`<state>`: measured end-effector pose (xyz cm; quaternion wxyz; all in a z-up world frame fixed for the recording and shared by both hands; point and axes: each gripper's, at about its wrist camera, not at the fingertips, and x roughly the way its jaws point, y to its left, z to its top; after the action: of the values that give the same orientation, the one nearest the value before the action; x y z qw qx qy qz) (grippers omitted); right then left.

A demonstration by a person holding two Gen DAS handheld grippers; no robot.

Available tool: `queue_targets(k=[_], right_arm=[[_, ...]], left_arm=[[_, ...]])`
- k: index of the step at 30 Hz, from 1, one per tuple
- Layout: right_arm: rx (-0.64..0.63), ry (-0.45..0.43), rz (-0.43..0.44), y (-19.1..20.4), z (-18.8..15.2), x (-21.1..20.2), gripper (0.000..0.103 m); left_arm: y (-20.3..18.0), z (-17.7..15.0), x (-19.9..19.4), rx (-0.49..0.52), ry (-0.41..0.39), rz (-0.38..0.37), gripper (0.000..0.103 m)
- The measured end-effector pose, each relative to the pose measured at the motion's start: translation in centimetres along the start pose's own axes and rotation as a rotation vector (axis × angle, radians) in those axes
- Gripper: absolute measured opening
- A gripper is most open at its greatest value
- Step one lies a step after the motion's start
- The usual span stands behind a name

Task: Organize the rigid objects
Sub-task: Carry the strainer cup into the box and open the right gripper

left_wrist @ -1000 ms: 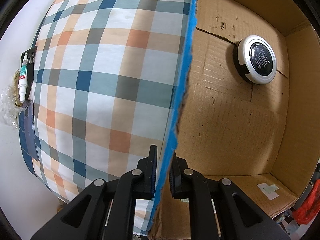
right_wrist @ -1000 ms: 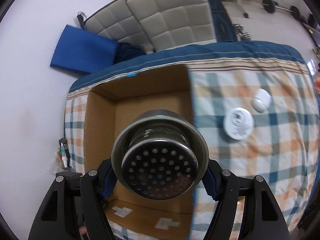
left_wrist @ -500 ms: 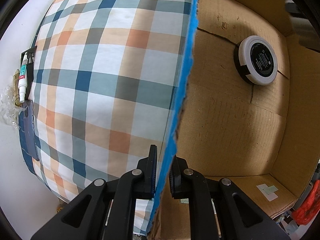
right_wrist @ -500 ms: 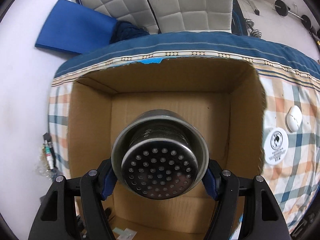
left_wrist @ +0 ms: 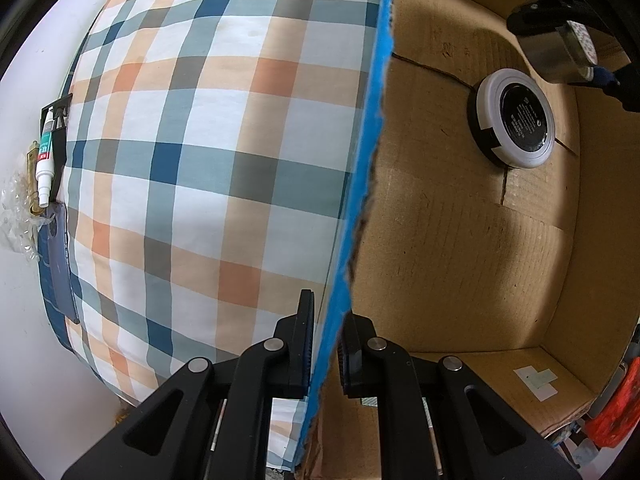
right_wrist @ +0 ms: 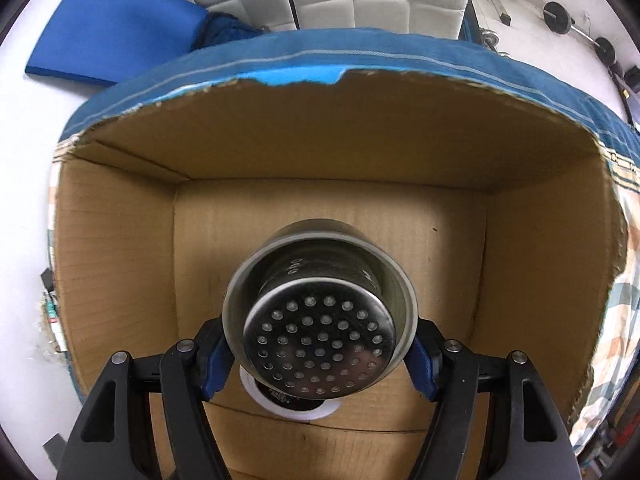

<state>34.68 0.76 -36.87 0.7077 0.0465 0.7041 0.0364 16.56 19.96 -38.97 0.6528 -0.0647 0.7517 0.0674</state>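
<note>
Inside the cardboard box [right_wrist: 120,264], the right gripper [right_wrist: 320,356] holds a perforated metal cup [right_wrist: 320,332] by its sides, jaws closed on it, holed base facing the camera. The cup hangs above the box floor, not resting on it. Partly hidden below the cup lies a round tin [right_wrist: 292,400] with a white rim and dark lid; the left wrist view shows the tin [left_wrist: 516,118] flat on the floor near the far wall, with the cup [left_wrist: 556,54] above and just beside it.

Left gripper [left_wrist: 324,344]: jaws nearly closed, straddling the blue-edged box wall [left_wrist: 372,140], one finger outside over the checked cloth [left_wrist: 192,140], one inside. Whether the pads actually press the wall I cannot tell. Judgement: this grip steadies the light box so it does not slide on the cloth during placement.

Judgement: side grip leaves the cup free to be set down; free floor lies beside the tin. Risk: landing on the tin and tipping.
</note>
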Motion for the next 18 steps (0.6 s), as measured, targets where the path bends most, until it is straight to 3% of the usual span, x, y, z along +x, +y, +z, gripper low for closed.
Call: queue_targets(k=[6, 7, 8, 10, 18], right_arm=[[0.008, 0.026, -0.025, 0.1, 0.5, 0.8, 0.075], [0.013, 0.017, -0.026, 0.0, 0.4, 0.5, 0.079], [0.014, 0.006, -0.033, -0.1, 0.4, 0.2, 0.092], [0.001, -0.008, -0.03, -0.1, 0.4, -0.7, 0.102], [-0.048, -0.08, -0.089, -0.7, -1.5, -4.8, 0.103]], left_arm=[[0.0, 0.1, -0.1, -0.002, -0.002, -0.002, 0.008], [0.0, 0.1, 0.0, -0.002, -0.001, -0.002, 0.008], [0.0, 0.1, -0.1, -0.003, -0.001, -0.002, 0.008], [-0.1, 0.0, -0.1, -0.001, -0.002, -0.001, 0.008], [-0.2, 0.0, -0.4, 0.001, -0.007, 0.001, 0.008]])
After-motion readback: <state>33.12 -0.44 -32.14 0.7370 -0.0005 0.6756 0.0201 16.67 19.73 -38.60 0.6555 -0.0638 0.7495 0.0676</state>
